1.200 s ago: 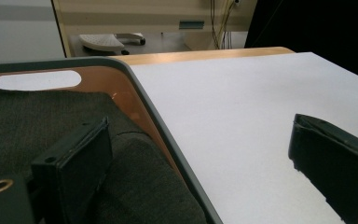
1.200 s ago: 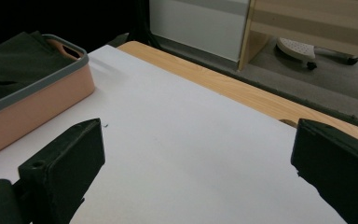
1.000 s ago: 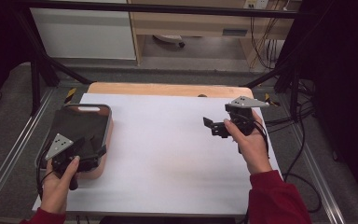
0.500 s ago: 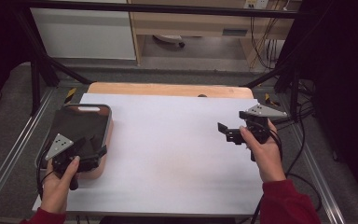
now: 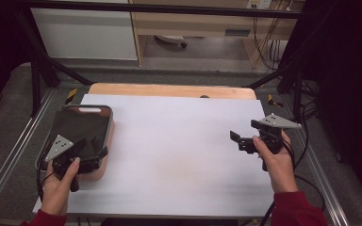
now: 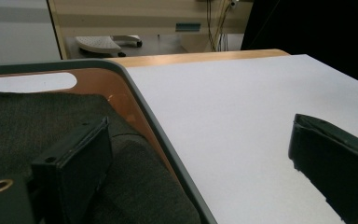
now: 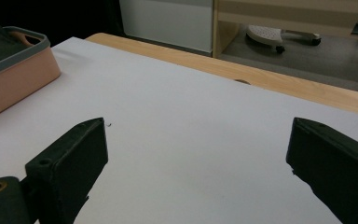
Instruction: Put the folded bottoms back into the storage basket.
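Observation:
A peach tray with a grey rim [image 5: 109, 123] stands at the table's left, with a dark grey cloth [image 5: 82, 128] lying in it. My left gripper [image 5: 92, 149] hovers over the tray's near right corner, open. In the left gripper view [image 6: 200, 135] one jaw hangs over the cloth [image 6: 37, 121] and the other over the white table, with the tray rim [image 6: 154, 126] between them. My right gripper [image 5: 238, 140] is held open and empty above the table's right side. In the right gripper view [image 7: 198, 135] it points across bare white surface toward the tray [image 7: 14, 70].
A white sheet [image 5: 179, 141] covers the table, with a wooden strip [image 5: 169, 89] along the far edge. Metal rails run along both sides. Cables [image 5: 306, 117] hang by the right edge. A chair base [image 7: 279, 35] stands on the floor beyond.
My right gripper has moved to the right and toward the person, away from the table's middle. The left gripper has stayed over the tray.

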`<state>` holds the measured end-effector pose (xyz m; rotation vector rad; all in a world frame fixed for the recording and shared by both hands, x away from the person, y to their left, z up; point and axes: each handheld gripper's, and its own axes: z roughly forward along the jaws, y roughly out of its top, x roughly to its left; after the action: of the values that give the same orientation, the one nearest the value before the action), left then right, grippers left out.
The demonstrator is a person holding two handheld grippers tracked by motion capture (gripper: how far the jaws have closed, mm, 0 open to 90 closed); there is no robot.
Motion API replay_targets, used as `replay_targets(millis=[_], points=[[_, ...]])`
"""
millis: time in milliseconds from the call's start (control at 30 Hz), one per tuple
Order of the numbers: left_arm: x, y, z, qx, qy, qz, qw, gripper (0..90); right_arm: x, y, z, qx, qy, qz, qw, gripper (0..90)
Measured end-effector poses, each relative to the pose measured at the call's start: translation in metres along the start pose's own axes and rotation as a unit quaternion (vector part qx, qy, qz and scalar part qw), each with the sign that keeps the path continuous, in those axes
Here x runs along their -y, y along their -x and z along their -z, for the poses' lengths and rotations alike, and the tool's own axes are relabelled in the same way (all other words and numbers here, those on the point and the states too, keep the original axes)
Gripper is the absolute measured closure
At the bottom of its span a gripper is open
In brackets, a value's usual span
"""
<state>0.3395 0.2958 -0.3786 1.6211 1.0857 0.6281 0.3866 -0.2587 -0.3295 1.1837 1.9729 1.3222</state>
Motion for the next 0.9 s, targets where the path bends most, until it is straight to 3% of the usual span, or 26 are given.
replay_targets(millis=[900], points=[[0.001, 0.000, 0.002, 0.006, 0.000, 0.002, 1.0000, 6.0, 0.063, -0.007, 0.011, -0.002, -0.012, -0.005, 0.9999, 4.6]])
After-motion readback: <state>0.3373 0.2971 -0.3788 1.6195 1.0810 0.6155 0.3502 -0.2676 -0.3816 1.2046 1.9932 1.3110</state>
